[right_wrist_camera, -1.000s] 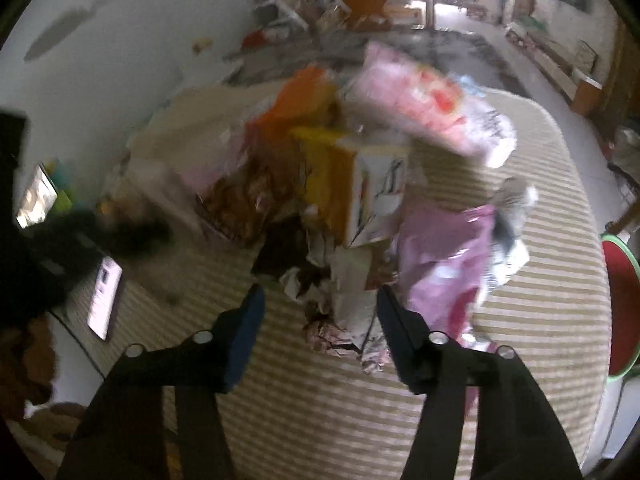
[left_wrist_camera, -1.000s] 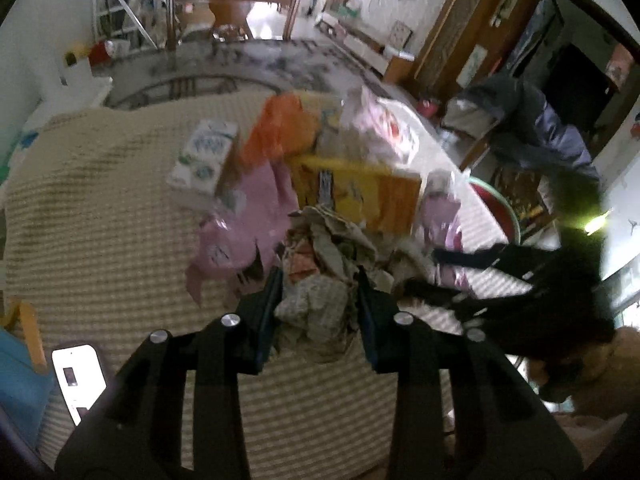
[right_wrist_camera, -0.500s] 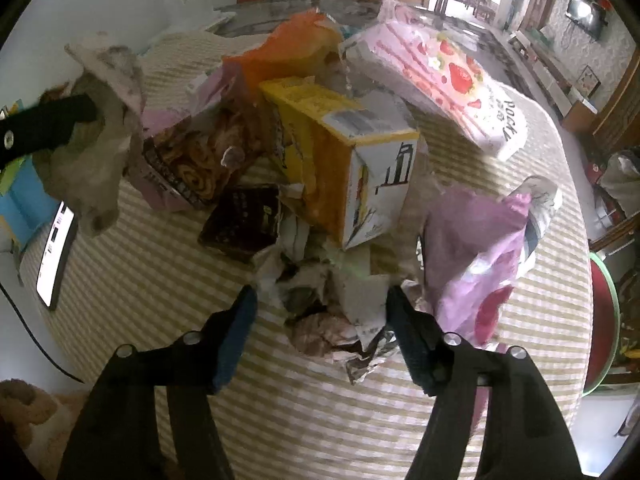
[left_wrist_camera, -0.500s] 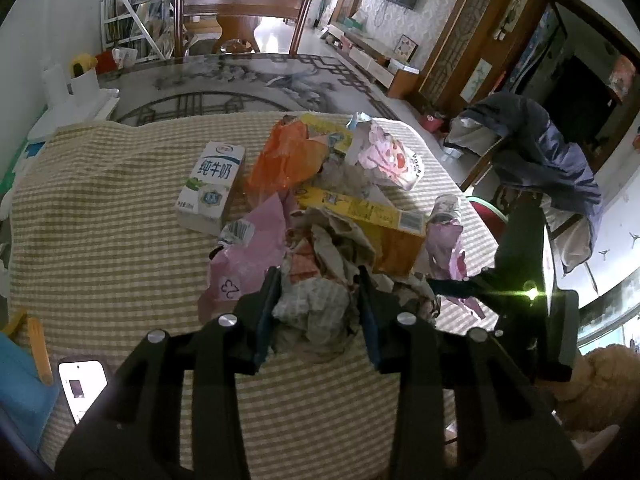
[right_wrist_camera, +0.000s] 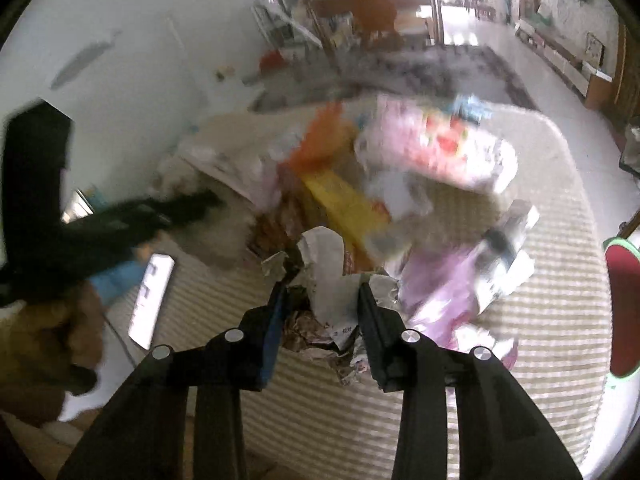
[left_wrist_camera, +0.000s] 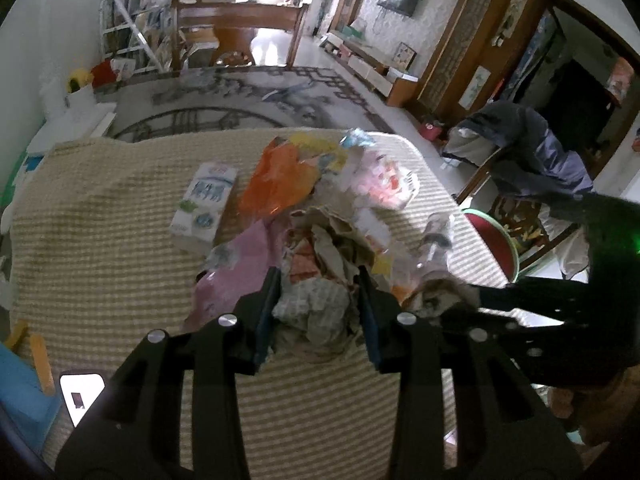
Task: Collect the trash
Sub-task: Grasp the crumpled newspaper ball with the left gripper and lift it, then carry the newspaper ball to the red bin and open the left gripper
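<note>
Two hand-held black grippers work a heap of litter on a tabletop covered in a beige checked cloth. At lower centre of the left wrist view, the left gripper has its blue-padded fingers clenched on a crumpled wad of greyish-white paper. At lower centre of the right wrist view, the right gripper is closing its fingers on a crumpled white-and-brown paper scrap, which sits between the pads and touches both.

Beyond the left gripper, the rest of the heap fills the middle of the frame: an orange plastic bag, a pale pink plastic wrapper and a pink snack packet with red fruit print. A white-and-blue milk carton lies flat just left of the heap, its lettering too blurred to read. In the right wrist view a yellow cardboard box lies under the snack packet in mid frame; motion blur smears any writing on either.

A white smartphone rests at the tabletop's lower left edge. A red round stool with a green rim stands right of the tabletop.
</note>
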The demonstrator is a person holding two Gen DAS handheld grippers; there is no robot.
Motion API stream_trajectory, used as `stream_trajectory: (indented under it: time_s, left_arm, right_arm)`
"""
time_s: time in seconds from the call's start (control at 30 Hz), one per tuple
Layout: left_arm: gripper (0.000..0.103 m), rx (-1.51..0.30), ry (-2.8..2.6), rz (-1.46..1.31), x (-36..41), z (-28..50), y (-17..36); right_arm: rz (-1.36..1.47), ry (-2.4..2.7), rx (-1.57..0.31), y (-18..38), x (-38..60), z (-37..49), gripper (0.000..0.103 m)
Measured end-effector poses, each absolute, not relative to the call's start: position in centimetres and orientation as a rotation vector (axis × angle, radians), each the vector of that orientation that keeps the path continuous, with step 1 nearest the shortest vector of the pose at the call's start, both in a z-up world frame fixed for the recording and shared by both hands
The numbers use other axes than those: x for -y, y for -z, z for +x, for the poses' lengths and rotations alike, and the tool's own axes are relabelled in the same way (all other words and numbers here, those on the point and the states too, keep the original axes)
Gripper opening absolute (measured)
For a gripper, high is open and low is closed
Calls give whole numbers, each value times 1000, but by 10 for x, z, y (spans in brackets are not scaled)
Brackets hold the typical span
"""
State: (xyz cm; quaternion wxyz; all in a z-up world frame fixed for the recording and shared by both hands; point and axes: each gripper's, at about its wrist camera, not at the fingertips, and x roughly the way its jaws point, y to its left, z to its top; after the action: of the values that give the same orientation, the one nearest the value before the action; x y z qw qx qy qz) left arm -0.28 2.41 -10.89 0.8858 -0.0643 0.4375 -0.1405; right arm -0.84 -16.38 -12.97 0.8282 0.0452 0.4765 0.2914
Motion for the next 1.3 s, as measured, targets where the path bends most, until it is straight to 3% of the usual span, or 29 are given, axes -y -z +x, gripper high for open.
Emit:
stream_trajectory:
  time_s: [0.33, 0.73, 0.83, 0.9, 1.1, 1.17, 1.23, 1.3]
  left_arm:
    - [36, -884, 427, -128, 75, 33, 92]
    - [36, -959, 621, -80, 255, 88, 117]
    - [36, -974, 652, -64, 289, 99, 122]
    - [36, -984, 668, -48, 311, 104, 125]
    - [36, -1000, 714, 0, 359, 114, 132]
    - [40, -1002, 725, 7, 370, 116, 134]
    - [59, -1003, 726, 15, 381, 118, 135]
    - [67, -994, 720, 23, 388, 118, 134]
  right_arm:
    - [226, -427, -860, 90, 279, 7, 36]
    - [415, -55, -941, 159, 486, 43, 37]
    - [458, -14, -935, 167, 519, 54, 46]
    - [488, 21, -921, 171, 539, 46, 66]
    - [505, 106, -875, 164, 571, 32, 74]
    - [504, 133, -851, 159, 580, 25, 75]
    - [499, 145, -840, 155, 583, 20, 77]
    - [492, 153, -834, 153, 587, 18, 77]
